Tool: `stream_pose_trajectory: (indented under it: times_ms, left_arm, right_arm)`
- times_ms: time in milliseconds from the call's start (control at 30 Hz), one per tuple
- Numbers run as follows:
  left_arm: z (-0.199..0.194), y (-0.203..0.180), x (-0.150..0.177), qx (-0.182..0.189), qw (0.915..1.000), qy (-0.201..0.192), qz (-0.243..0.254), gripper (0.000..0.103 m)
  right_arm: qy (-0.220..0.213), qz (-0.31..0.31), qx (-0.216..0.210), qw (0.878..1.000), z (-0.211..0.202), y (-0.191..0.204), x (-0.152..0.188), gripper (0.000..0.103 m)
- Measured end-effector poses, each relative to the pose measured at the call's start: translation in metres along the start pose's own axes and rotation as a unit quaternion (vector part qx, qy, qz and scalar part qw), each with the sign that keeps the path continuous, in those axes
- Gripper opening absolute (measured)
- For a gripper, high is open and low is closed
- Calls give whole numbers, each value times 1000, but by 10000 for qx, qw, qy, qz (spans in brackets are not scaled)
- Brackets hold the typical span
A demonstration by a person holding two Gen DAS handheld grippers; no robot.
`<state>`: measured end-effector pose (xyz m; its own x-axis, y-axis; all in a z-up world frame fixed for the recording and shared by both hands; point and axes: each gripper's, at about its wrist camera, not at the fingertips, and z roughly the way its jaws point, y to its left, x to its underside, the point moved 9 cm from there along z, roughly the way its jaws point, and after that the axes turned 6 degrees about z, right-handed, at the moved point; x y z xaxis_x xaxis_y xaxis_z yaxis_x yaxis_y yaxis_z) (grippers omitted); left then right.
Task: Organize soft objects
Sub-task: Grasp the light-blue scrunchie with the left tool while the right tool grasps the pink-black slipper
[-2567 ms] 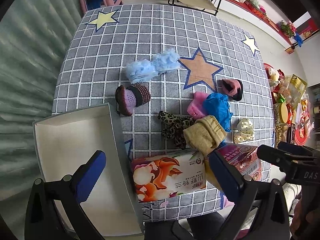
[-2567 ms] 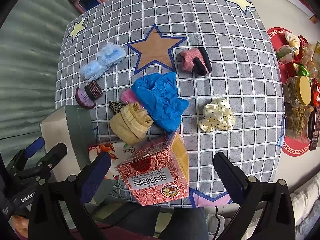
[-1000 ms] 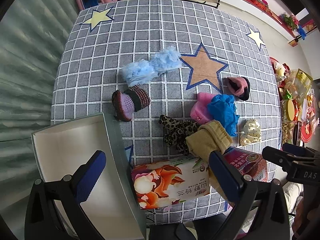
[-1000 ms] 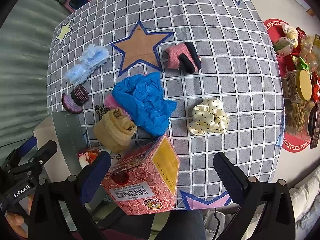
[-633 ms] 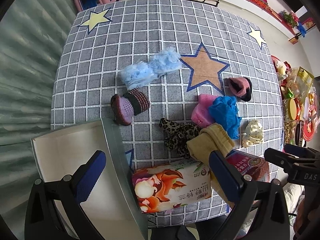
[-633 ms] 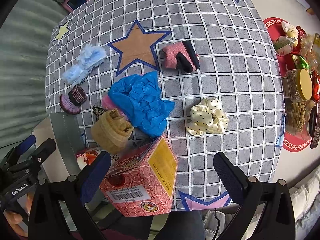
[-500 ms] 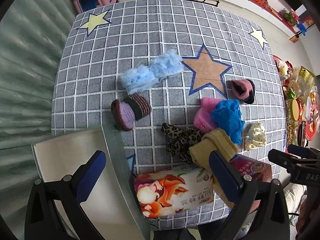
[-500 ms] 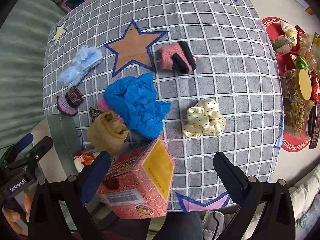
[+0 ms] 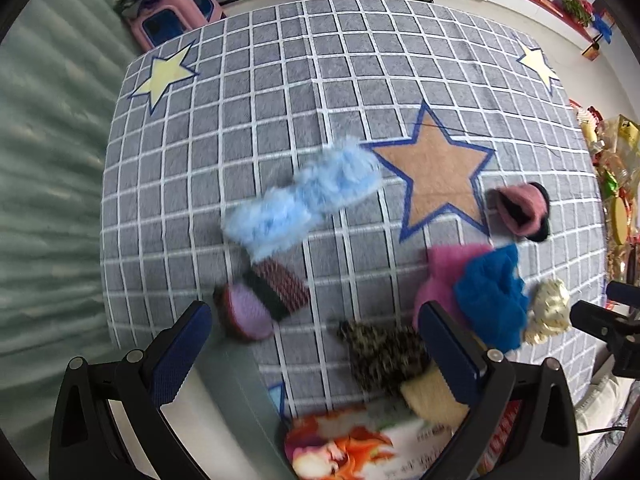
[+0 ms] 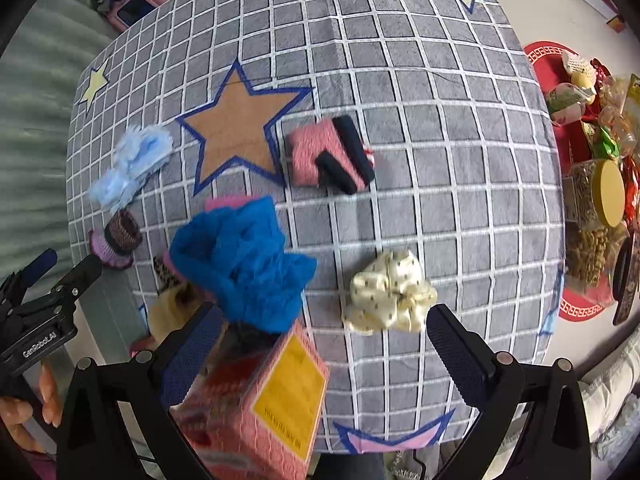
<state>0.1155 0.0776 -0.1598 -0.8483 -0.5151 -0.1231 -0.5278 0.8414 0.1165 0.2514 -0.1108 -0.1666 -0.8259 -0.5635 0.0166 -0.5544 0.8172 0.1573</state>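
Nearest, both claws hang released: the left gripper (image 9: 316, 340) at lower centre above a knitted purple piece (image 9: 260, 302), the right gripper (image 10: 320, 340) over a boxy pink carton (image 10: 260, 396). Beyond lie a crumpled blue cloth (image 10: 240, 264), a dotted cream scrunchie (image 10: 390, 292), then a fuzzy pale-blue strip (image 9: 304, 196), all on the checked cloth (image 10: 440, 160).
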Motion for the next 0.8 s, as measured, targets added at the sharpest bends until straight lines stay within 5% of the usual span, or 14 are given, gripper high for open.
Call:
stream_pose_trajectory:
  times_ms: [367, 633, 800]
  left_arm:
    - [52, -3, -45, -160, 9994, 40, 317, 103]
    - [90, -1, -49, -207, 9991, 227, 293, 103]
    - [105, -5, -49, -333, 9985, 280, 342, 89]
  right_arm:
    - [-278, -96, -54, 9996, 32, 11, -58, 103]
    - [-509, -99, 120, 9986, 59, 6, -90, 103]
    - [-530, -227, 330, 9978, 80, 7, -98, 103]
